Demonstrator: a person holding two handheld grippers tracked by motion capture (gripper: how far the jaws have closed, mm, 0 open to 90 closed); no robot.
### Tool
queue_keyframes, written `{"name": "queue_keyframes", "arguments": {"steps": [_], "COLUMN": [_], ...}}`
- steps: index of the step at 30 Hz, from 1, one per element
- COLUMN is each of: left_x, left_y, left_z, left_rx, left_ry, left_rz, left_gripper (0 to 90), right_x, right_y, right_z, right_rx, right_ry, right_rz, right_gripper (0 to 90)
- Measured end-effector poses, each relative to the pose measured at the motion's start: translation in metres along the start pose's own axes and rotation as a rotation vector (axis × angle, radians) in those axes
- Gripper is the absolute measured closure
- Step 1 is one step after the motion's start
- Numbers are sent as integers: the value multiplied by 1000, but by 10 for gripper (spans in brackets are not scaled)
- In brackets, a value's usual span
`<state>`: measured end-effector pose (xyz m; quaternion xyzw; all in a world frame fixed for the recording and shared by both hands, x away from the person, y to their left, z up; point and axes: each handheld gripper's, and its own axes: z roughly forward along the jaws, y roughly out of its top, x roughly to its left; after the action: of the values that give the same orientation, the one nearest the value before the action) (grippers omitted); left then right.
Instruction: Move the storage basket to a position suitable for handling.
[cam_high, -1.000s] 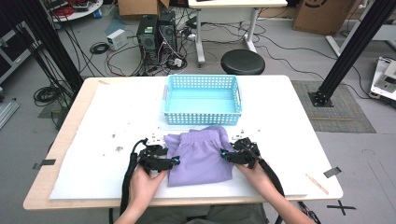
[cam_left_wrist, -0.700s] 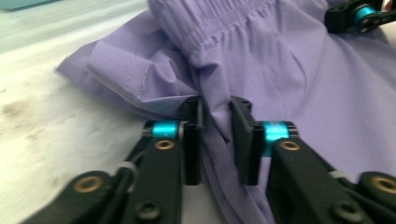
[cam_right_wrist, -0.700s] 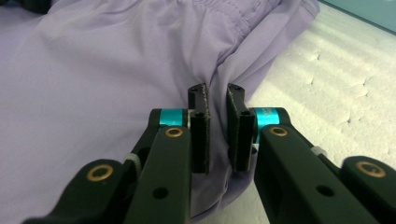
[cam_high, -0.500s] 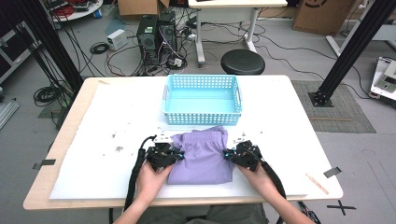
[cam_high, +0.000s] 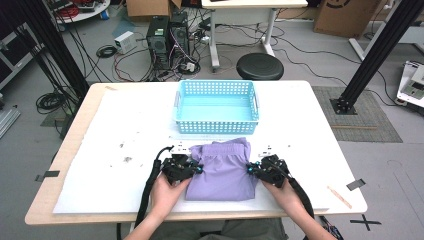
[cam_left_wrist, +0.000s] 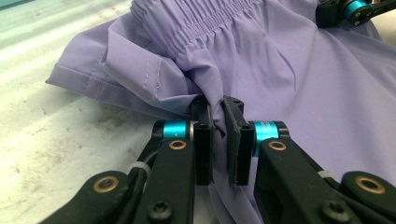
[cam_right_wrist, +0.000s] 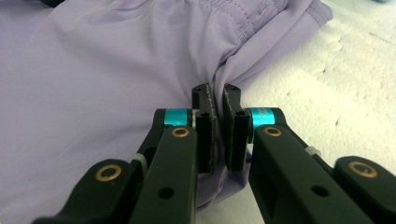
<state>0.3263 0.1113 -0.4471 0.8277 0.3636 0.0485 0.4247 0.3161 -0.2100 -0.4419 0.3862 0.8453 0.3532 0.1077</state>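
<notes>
On the near half of the white worktop (cam_high: 125, 125), the purple shorts (cam_high: 222, 170) lie flat just in front of the blue basket (cam_high: 216, 106). A second ago both claws stood open at the cloth's side edges; now the left claw (cam_left_wrist: 217, 103) has clamped down on a bunched fold near the waistband, and the right claw (cam_right_wrist: 216, 93) has likewise pinched the opposite edge, fabric squeezed between its pads. With both sides gripped, the shorts look ready to be lifted, probably toward the basket.
</notes>
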Motion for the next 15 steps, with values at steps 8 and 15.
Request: {"name": "queue_keyframes", "arguments": {"steps": [8, 15], "left_x": [-9, -12], "left_y": [0, 2], "left_z": [3, 2], "left_rx": [10, 6], "left_ry": [-36, -25], "left_rz": [12, 14], "left_gripper": [827, 695], "right_x": [-3, -5], "right_y": [-8, -11], "right_z": [-9, -12], "right_rx": [2, -13], "right_ry": [1, 8], "right_rz": [13, -4], "right_gripper": [856, 726]}}
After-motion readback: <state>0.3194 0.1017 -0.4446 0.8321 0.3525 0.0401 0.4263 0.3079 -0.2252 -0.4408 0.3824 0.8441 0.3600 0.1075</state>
